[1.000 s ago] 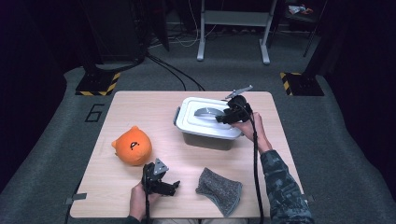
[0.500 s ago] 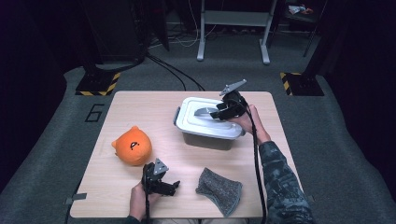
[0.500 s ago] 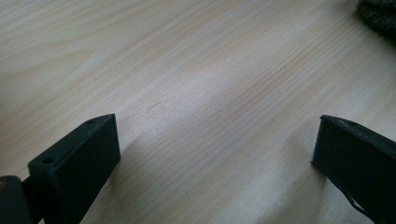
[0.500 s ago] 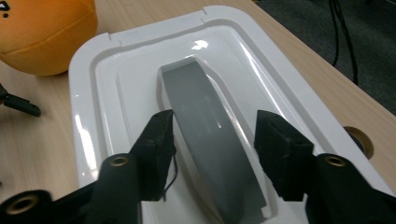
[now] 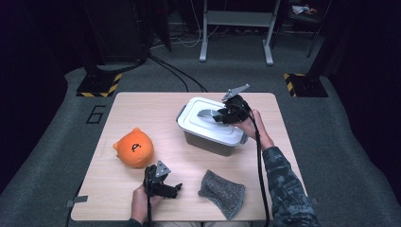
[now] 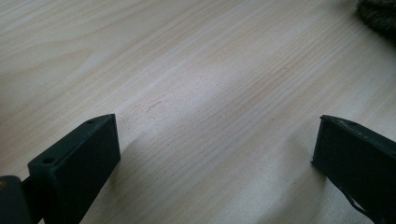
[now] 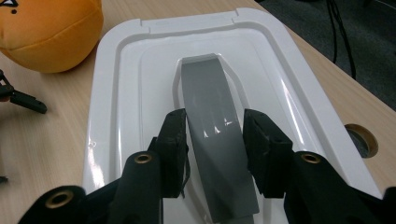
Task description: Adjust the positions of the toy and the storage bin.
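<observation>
plush toy (image 5: 134, 148) left of the lidded box (image 5: 211, 126) — cloth (image 5: 222, 193) in front, all on the table (image 5: 142, 109)

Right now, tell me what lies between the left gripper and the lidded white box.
Nothing: in the high view, bare wooden table separates the left gripper from the white box. The grey cloth lies off to the side, the orange plush opposite.

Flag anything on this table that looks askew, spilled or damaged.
Nothing stands out. The white lid sits flat on its grey box, the right claw straddles the lid's grey handle, and the orange plush and grey cloth lie undisturbed.
</observation>
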`<state>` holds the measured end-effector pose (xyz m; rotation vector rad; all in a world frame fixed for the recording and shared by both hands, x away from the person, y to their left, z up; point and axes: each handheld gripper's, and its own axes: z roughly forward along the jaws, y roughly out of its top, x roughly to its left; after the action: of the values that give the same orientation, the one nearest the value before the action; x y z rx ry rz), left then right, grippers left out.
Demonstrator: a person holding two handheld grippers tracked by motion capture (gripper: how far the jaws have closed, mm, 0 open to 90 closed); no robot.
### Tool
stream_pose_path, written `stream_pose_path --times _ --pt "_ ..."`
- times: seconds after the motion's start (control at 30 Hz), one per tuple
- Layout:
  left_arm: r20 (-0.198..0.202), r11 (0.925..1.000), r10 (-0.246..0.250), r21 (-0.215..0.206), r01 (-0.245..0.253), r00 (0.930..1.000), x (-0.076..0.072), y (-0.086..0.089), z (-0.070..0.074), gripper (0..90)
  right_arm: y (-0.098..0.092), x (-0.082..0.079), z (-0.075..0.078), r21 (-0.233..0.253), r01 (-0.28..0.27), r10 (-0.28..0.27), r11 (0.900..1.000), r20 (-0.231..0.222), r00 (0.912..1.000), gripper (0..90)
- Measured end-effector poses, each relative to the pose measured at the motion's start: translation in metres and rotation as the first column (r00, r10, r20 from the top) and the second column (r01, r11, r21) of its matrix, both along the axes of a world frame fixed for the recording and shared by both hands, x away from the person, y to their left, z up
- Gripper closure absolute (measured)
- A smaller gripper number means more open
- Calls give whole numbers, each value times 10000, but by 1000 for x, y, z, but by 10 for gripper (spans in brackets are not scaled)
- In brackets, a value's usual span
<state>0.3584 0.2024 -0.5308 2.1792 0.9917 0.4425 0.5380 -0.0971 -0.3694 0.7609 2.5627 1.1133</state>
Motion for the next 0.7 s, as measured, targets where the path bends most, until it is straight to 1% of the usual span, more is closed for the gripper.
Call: stream_pose_path --times 0.23,0.27,0.37,0.4,0.53,0.6,0.67,0.7 --pt "-5 10000 19 -11 -19 10000 0 0 0 4 5 -11 -1 29 441 -441 9990 46 9990 627" --pt "-2 10000 23 -5 -23 10000 0 0 0 4 6 -13 -2 75 572 -573 9983 73 9983 629" --pt "2 10000 26 -5 -26 10000 0 0 0 4 9 -16 -2 -2 802 -802 9968 215 9965 639" --pt "2 10000 24 -3 -24 10000 0 0 0 4 10 -17 -2 -44 950 -949 9955 178 9953 644" --pt "-4 10000 20 -9 -20 10000 0 0 0 4 11 -21 -3 70 1507 -1508 9886 334 9880 662" --pt "4 10000 23 -3 -23 10000 0 0 0 4 12 -22 -3 91 1695 -1697 9855 265 9851 661" --pt "6 10000 25 -3 -25 10000 0 0 0 4 14 -23 -2 -57 1732 -1729 9849 342 9843 658" --pt "-12 10000 -15 40 15 10000 0 0 0 4 15 -24 -1 -165 1833 -1828 9829 297 9827 653"
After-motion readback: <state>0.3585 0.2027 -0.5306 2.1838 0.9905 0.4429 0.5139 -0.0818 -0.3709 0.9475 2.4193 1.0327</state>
